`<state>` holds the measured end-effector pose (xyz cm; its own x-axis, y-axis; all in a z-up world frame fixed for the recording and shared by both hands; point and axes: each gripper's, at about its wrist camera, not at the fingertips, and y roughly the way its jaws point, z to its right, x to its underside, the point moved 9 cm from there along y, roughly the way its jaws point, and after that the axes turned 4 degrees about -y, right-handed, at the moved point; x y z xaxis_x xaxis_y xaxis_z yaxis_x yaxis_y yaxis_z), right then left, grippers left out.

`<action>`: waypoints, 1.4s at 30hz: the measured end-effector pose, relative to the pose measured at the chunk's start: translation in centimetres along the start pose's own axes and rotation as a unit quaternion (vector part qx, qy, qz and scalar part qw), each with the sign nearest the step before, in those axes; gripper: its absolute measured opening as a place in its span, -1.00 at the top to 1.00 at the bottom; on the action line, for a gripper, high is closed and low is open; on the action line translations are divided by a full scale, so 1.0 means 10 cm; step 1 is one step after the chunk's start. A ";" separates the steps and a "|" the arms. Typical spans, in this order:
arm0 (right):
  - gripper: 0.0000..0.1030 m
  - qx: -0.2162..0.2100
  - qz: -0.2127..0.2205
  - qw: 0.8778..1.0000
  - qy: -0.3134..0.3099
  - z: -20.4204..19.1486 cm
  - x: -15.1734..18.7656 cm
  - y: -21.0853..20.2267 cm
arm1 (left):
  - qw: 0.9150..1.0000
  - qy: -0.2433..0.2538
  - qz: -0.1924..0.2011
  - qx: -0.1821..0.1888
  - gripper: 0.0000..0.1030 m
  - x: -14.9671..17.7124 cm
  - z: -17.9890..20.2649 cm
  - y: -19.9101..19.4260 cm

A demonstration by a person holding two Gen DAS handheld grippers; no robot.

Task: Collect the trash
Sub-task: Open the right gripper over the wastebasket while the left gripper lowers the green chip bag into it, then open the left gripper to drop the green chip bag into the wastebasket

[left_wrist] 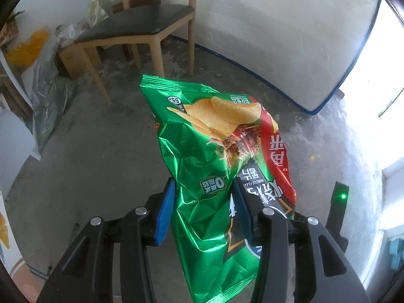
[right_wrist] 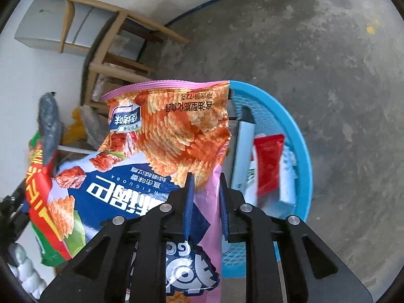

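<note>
Green chip bag (left_wrist: 202,166) is glossy, crinkled foil-like film; pink-edged snack bag (right_wrist: 166,136) is smoother printed plastic film with a softer sheen. Left tool (left_wrist: 203,197) and right tool (right_wrist: 205,189) are matt black plastic with shiny metal rivets and ribbed blue pads (left_wrist: 165,214). Blue basket (right_wrist: 300,136) is glossy mesh plastic; floor (left_wrist: 88,156) rough matt concrete; chair (left_wrist: 136,27) pale wood with smooth dark seat.

ahead of me a bare grey concrete floor (left_wrist: 83,156) runs to a white wall (left_wrist: 265,12). a wooden chair (left_wrist: 133,29) with a dark padded seat stands by it, plastic bags (left_wrist: 48,80) heaped to its left. hard daylight floods in from my right.
</note>
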<state>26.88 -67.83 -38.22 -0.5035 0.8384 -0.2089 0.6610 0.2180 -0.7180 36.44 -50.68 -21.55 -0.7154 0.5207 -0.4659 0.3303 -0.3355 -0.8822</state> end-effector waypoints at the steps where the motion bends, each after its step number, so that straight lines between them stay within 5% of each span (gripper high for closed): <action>1: 0.63 0.006 0.001 1.000 -0.001 0.03 0.00 -0.01 | 1.000 0.007 0.000 -0.008 0.14 0.02 -0.03 0.00; 7: 0.59 0.045 0.017 0.999 -0.013 0.21 -0.02 -0.07 | 0.999 -0.002 -0.001 -0.045 0.14 0.02 -0.36 -0.05; 10: 0.13 0.044 0.025 0.999 -0.008 0.24 -0.02 -0.14 | 0.999 -0.020 0.005 -0.046 0.14 -0.03 -0.45 -0.08; 15: -0.06 0.015 0.052 0.998 0.015 0.30 -0.03 -0.28 | 1.000 -0.021 -0.012 -0.006 0.14 0.01 -0.21 0.00; 20: -0.07 -0.015 0.087 0.994 0.061 0.43 0.00 -0.61 | 0.996 -0.045 -0.064 0.044 0.12 0.18 0.17 0.30; 23: -0.07 -0.022 0.097 0.992 0.080 0.53 0.12 -0.83 | 0.986 -0.075 -0.127 0.078 -0.04 0.37 0.40 0.64; 26: -0.07 -0.012 0.096 0.991 0.092 0.68 0.26 -1.00 | 0.982 -0.082 -0.165 0.049 -0.22 0.53 0.49 0.94; 30: -0.07 0.002 0.087 0.992 0.096 0.81 0.48 -1.20 | 0.976 -0.109 -0.184 0.043 -0.22 0.60 0.46 1.01; 35: -0.07 0.028 0.077 0.995 0.064 0.79 0.63 -1.39 | 0.979 -0.133 -0.152 0.041 -0.23 0.51 0.27 0.61; 42: -0.07 0.043 0.094 0.993 -0.049 0.15 0.66 -1.79 | 0.992 -0.107 -0.022 0.060 -0.23 0.24 -0.01 -0.76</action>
<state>10.88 -66.94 -27.77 -0.4308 0.8066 -0.4048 0.7009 0.0164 -0.7131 32.29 -46.83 -15.97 -0.8462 0.3625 -0.3906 0.2292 -0.4142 -0.8809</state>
